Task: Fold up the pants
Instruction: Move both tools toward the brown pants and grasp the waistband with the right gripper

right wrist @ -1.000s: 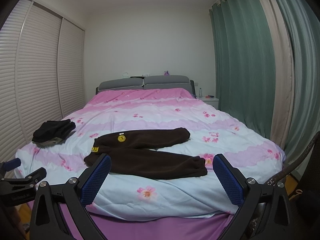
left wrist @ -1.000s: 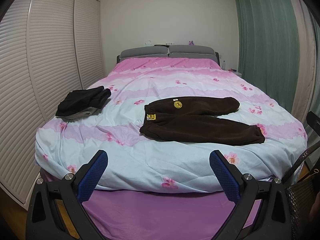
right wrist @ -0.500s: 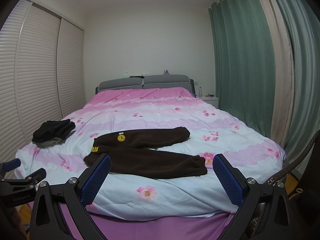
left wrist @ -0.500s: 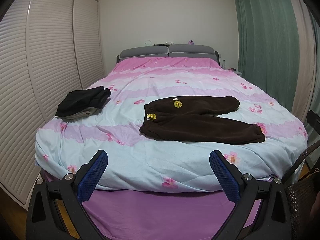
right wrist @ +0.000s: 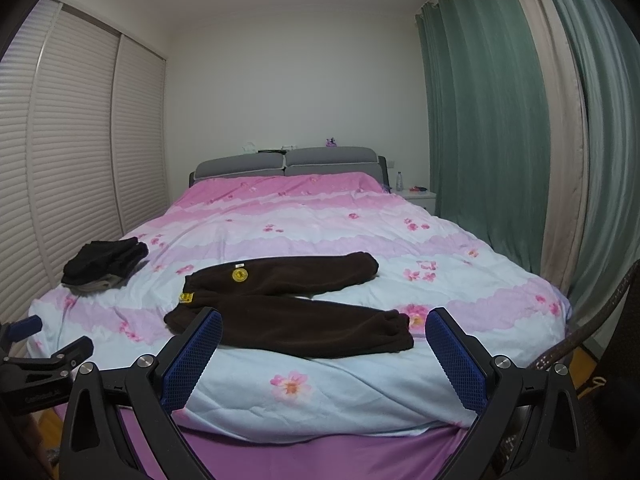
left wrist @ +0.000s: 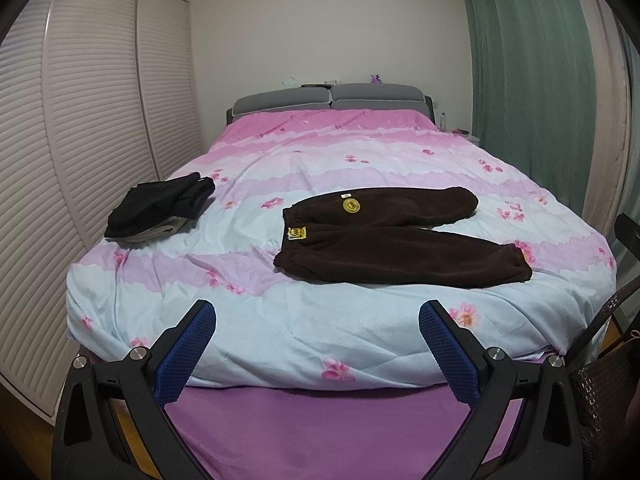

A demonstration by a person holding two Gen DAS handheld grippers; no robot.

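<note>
Pants: brown pants (left wrist: 392, 240) lie flat on the near half of the quilt (left wrist: 360, 160), waistband left, legs running right.
Left gripper (left wrist: 316, 344): fingers spread wide, holding nothing, short of the bed.
Right gripper (right wrist: 324, 344): likewise spread, empty.
Far left: folded dark clothes (left wrist: 160, 204).

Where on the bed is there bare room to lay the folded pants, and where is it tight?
Bare duvet runs between the brown pants and the grey headboard, another patch lies between the pants and the dark clothes pile, and a strip runs along the near edge. Tightest is the pile's corner beside the louvred wardrobe.
</note>
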